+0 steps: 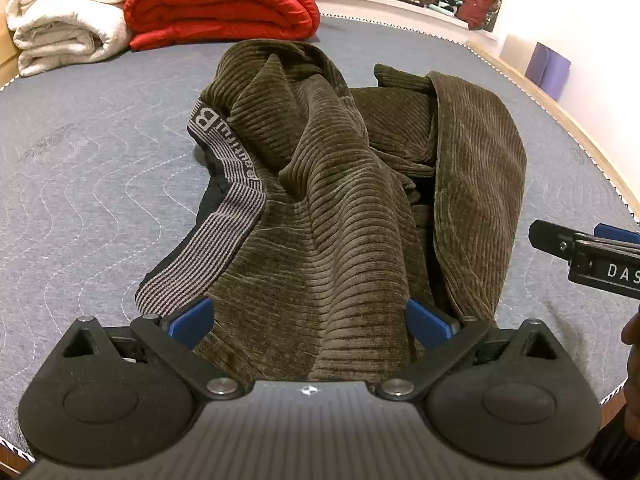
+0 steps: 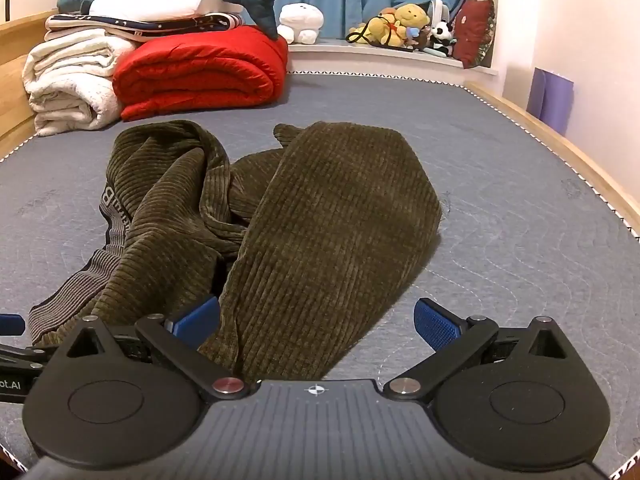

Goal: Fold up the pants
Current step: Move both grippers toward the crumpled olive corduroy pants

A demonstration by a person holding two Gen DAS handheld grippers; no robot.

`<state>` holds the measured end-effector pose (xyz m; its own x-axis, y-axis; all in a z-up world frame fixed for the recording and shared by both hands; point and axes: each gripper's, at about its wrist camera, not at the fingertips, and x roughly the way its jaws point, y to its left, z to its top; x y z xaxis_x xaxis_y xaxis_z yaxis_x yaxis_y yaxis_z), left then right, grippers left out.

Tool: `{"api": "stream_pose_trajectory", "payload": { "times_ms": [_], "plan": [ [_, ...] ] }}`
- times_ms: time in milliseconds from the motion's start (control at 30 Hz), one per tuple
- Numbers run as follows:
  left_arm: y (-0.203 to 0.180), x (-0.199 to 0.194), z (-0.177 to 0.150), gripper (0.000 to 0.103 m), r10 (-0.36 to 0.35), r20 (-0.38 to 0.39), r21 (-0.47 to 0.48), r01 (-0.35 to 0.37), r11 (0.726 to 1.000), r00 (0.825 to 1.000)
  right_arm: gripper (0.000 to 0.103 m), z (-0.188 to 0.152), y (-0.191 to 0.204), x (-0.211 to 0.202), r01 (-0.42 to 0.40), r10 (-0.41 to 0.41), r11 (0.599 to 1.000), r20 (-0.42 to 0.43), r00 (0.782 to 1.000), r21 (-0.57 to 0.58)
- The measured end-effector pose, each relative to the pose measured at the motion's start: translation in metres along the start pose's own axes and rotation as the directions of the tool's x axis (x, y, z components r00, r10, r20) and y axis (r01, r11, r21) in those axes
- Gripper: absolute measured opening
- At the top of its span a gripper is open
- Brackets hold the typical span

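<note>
A: Olive corduroy pants (image 1: pixel 320 184) lie crumpled mid-bed (image 1: pixel 80 168), waistband (image 1: pixel 224 216) off to the left, legs bunched and doubled over to the right.

B: And the tongs?

A: Both spread wide, pinching nothing. Left tongs (image 1: pixel 310 324) hover right over the near cloth; right tongs (image 2: pixel 316 322) straddle the near end of one leg (image 2: pixel 332 220), which runs away from them. I'd say left is nearer the waistband.

Pants (image 1: pixel 320 200) on mattress (image 1: pixel 100 152), folded blankets (image 1: pixel 216 4) behind.
</note>
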<state>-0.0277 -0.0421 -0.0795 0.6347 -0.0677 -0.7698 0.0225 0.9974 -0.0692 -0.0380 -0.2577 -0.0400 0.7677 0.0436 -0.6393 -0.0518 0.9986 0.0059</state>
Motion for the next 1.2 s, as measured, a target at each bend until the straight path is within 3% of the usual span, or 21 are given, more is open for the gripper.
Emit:
{"api": "stream_pose_trajectory", "payload": {
  "times_ms": [1033, 1133, 1200],
  "plan": [
    [-0.004, -0.004, -0.001, 0.102, -0.013, 0.023, 0.024, 0.013, 1.0, 1.0, 0.102, -0.008, 0.003, -0.011, -0.003, 0.003, 1.0, 0.018, 1.0, 0.008],
    [-0.004, -0.009, 0.005, 0.085, -0.041, 0.02, 0.026, 0.04, 0.999, 0.999, 0.102, 0.001, -0.001, -0.007, -0.015, 0.015, 1.0, 0.034, 0.999, 0.02],
    [-0.003, -0.015, 0.013, 0.06, -0.076, 0.009, 0.024, 0.076, 0.997, 0.997, 0.099, 0.004, -0.004, -0.008, -0.027, 0.026, 0.999, 0.045, 0.999, 0.032]
  ]
}}
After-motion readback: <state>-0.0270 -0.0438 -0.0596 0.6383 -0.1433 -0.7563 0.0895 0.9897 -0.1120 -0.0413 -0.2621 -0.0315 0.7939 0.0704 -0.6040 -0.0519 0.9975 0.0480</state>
